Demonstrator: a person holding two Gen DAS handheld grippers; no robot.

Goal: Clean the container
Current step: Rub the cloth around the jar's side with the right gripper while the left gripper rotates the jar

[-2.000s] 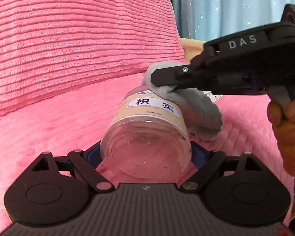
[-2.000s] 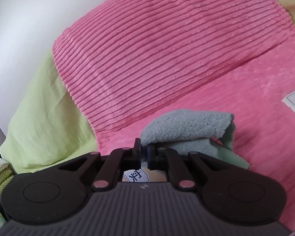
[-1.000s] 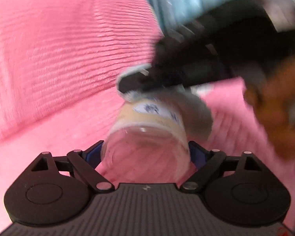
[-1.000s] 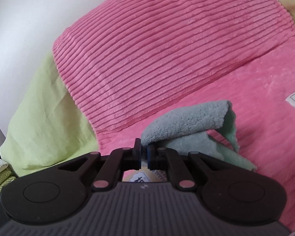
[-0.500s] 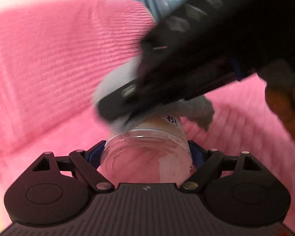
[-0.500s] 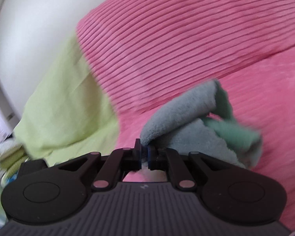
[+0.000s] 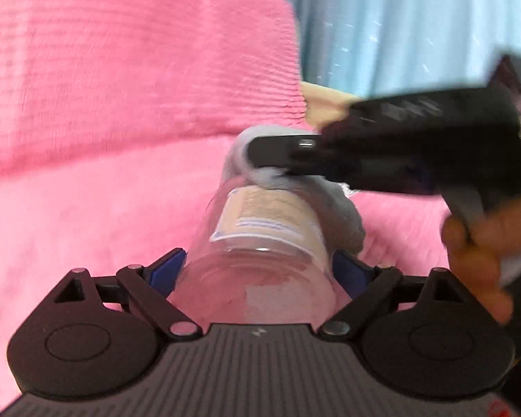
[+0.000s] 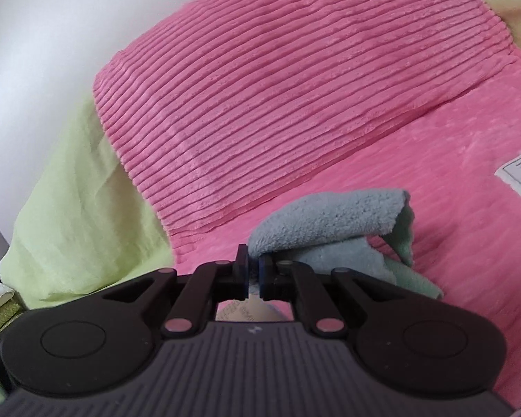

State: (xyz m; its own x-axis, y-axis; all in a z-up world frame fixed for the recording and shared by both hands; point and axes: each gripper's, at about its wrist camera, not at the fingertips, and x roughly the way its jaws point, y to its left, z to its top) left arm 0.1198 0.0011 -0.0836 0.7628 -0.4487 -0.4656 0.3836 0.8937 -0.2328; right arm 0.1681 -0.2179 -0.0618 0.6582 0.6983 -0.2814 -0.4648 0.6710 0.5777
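Observation:
A clear plastic jar (image 7: 260,243) with a beige label lies on its side, held base-first between the fingers of my left gripper (image 7: 258,272), which is shut on it. My right gripper (image 8: 254,271) is shut on a grey-green cloth (image 8: 333,232). In the left wrist view the right gripper (image 7: 260,153) reaches in from the right and presses the cloth (image 7: 330,205) on the jar's far end. A bit of the jar's label (image 8: 239,311) shows under the right gripper.
A pink ribbed cushion (image 8: 288,80) stands behind a pink blanket (image 8: 469,173) with a white tag (image 8: 519,177). A light green sheet (image 8: 76,187) lies at the left. A blue curtain (image 7: 399,27) hangs at the back right.
The right gripper with the cloth swept across the jar toward its near end, then pulled back to the far end. The jar has turned in the left gripper, showing another side of the label.

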